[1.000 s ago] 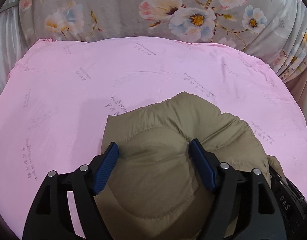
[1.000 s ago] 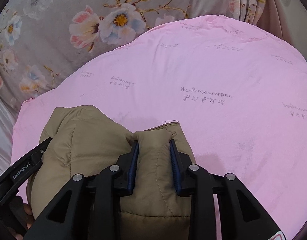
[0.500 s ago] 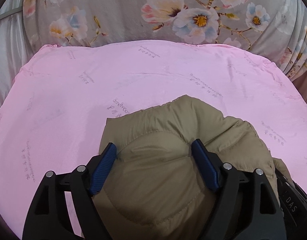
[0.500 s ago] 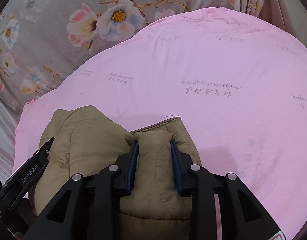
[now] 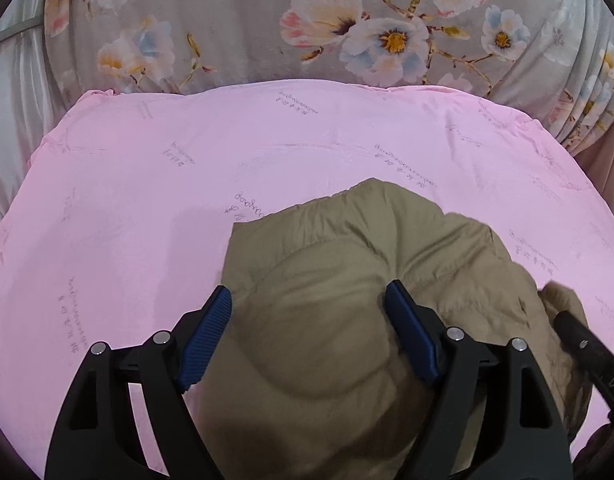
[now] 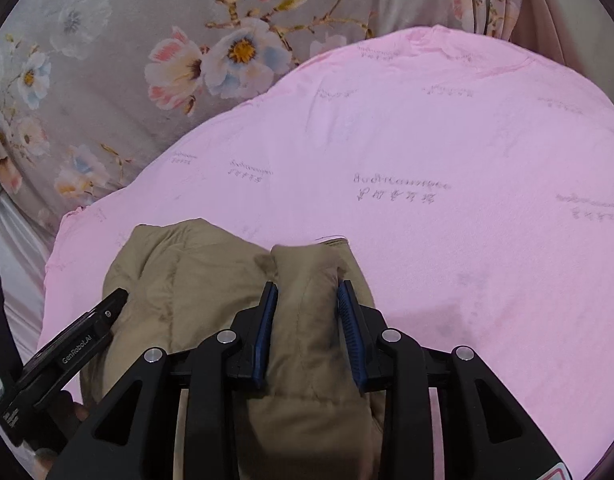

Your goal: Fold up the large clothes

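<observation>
An olive-tan padded jacket [image 5: 347, 248] lies bunched on a pink sheet [image 5: 127, 208]. My left gripper [image 5: 307, 292] stands wide, its blue pads pressed into both sides of a thick puffed bundle of the jacket. In the right wrist view the jacket [image 6: 187, 264] sits at lower left, and my right gripper [image 6: 307, 284] is shut on a narrower padded fold of it. The left gripper's black body [image 6: 67, 352] shows just left of the jacket there. The right gripper's body [image 5: 587, 356] shows at the right edge of the left wrist view. Most of the jacket is hidden under the grippers.
The pink sheet [image 6: 447, 152], printed with faint script, spreads wide ahead and to the right of the jacket. Behind it hangs a grey floral fabric [image 5: 347, 20], with pleated curtain folds [image 5: 587, 92] at the far right.
Both grippers keep their hold and have shifted a little with the jacket. In the right wrist view the left gripper's body has come slightly closer.
</observation>
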